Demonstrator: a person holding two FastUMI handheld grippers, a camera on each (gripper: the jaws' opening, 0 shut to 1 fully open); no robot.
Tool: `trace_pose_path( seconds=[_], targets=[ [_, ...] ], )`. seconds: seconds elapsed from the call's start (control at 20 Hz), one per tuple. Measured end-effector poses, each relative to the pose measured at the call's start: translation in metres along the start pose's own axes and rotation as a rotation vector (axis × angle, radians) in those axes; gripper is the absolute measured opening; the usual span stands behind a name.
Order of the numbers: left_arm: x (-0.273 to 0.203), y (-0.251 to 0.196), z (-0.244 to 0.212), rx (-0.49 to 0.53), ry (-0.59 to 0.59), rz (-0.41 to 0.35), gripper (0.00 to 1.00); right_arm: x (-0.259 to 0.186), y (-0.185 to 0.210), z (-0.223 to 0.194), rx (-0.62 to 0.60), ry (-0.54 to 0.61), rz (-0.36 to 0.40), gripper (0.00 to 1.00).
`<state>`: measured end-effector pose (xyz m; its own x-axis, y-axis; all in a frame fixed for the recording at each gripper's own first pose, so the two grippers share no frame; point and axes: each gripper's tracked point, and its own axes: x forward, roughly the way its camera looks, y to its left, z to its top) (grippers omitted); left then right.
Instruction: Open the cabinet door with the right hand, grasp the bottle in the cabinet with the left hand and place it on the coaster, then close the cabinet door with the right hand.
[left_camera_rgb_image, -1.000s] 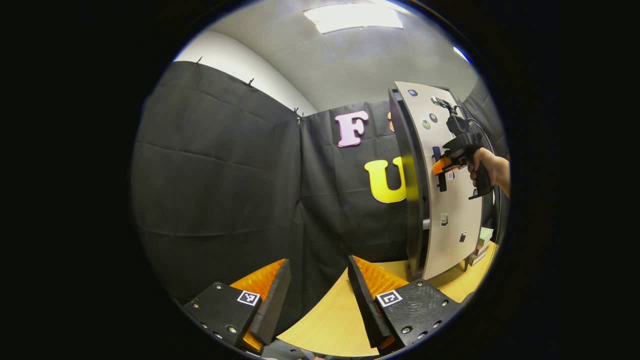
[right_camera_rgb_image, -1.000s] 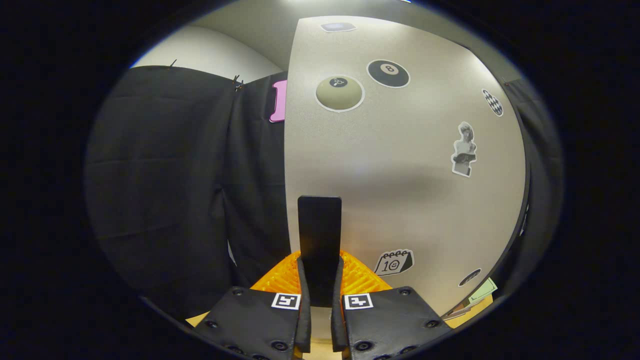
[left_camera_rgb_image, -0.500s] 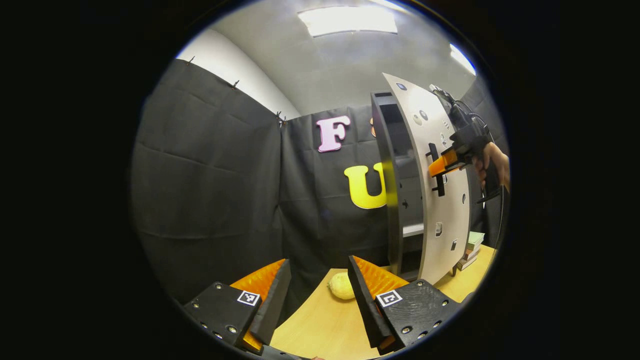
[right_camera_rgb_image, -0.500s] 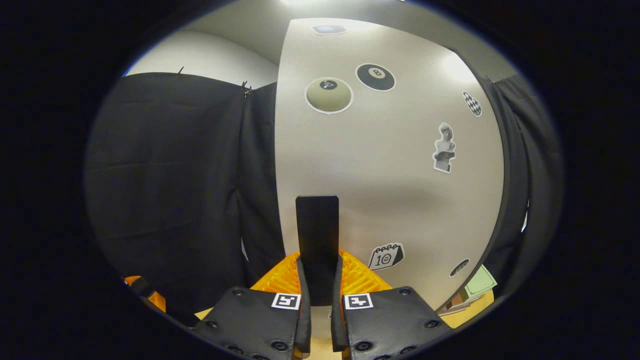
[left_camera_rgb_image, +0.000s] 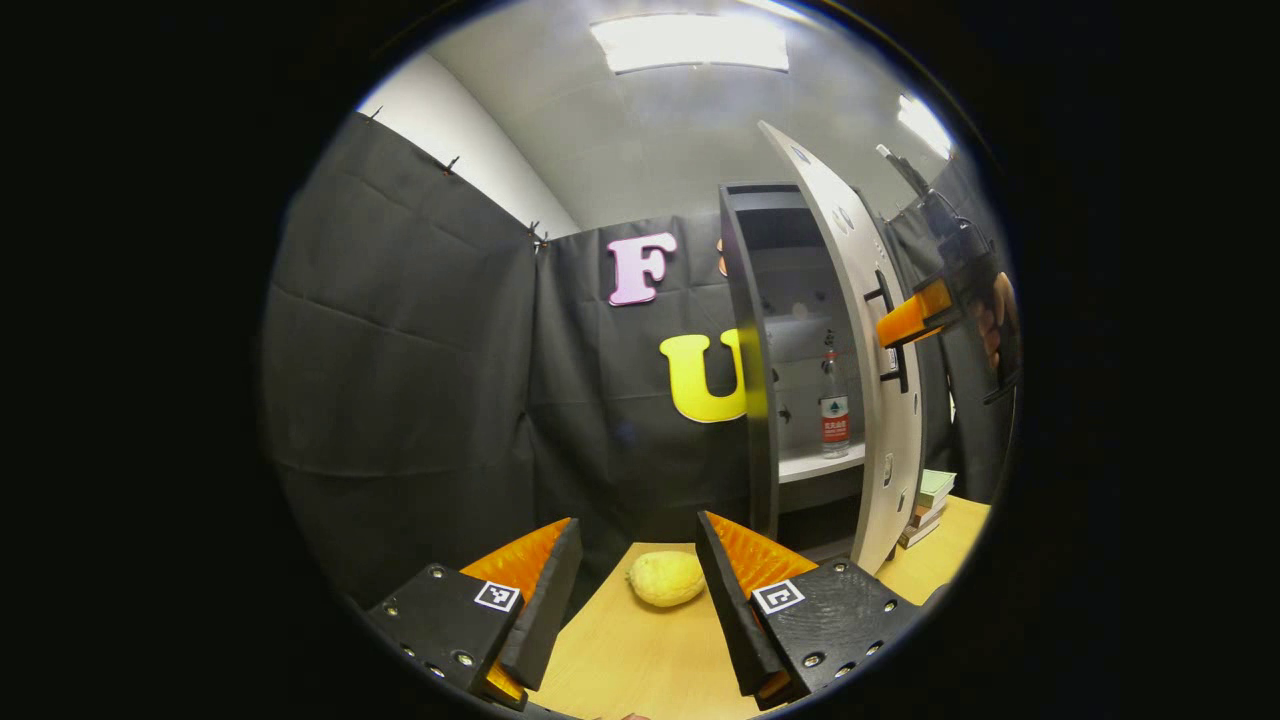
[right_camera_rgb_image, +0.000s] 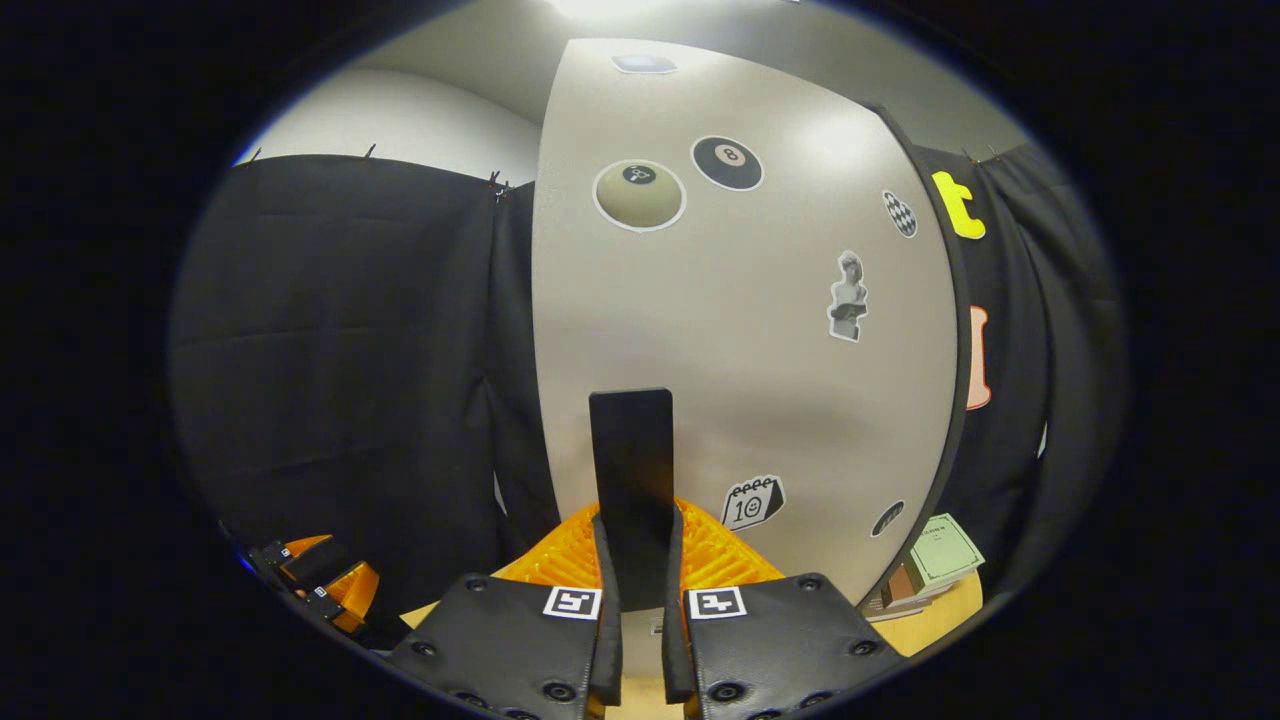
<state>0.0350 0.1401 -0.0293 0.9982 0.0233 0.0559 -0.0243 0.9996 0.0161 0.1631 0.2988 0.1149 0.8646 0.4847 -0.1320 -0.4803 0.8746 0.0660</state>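
A tall dark cabinet (left_camera_rgb_image: 745, 350) stands on the wooden table with its pale sticker-covered door (left_camera_rgb_image: 880, 420) swung partly open. On the inner shelf stands a clear bottle (left_camera_rgb_image: 832, 408) with a red label. In the right gripper view my right gripper (right_camera_rgb_image: 635, 590) is shut on the door's black bar handle (right_camera_rgb_image: 630, 470), against the door face (right_camera_rgb_image: 740, 350). In the left gripper view that gripper (left_camera_rgb_image: 905, 322) shows far right, a hand behind it. My left gripper (left_camera_rgb_image: 635, 580) hangs open low over the table, well short of the cabinet, with nothing between its fingers.
A yellow lemon-like fruit (left_camera_rgb_image: 665, 578) lies on the wooden table (left_camera_rgb_image: 640, 660) just beyond the left gripper's fingers. A stack of books (left_camera_rgb_image: 928, 495) sits right of the cabinet, also seen as the book stack (right_camera_rgb_image: 930, 570) below the door's edge.
The door has swung further open with the right gripper on its handle, uncovering the shelf and the bottle. The fruit has come into the left gripper view as that view shifted.
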Motion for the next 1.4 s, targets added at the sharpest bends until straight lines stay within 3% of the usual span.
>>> trace_pose_path(
  seconds=[0.65, 1.4],
  targets=[
    [0.022, -0.094, 0.01, -0.014, -0.025, -0.194, 0.66, -0.038, -0.028, -0.006, 0.011, -0.011, -0.044, 0.18],
    [0.012, -0.231, 0.036, -0.059, -0.008, -0.274, 0.66, -0.094, -0.094, -0.011, 0.025, -0.026, -0.041, 0.17]
  ],
)
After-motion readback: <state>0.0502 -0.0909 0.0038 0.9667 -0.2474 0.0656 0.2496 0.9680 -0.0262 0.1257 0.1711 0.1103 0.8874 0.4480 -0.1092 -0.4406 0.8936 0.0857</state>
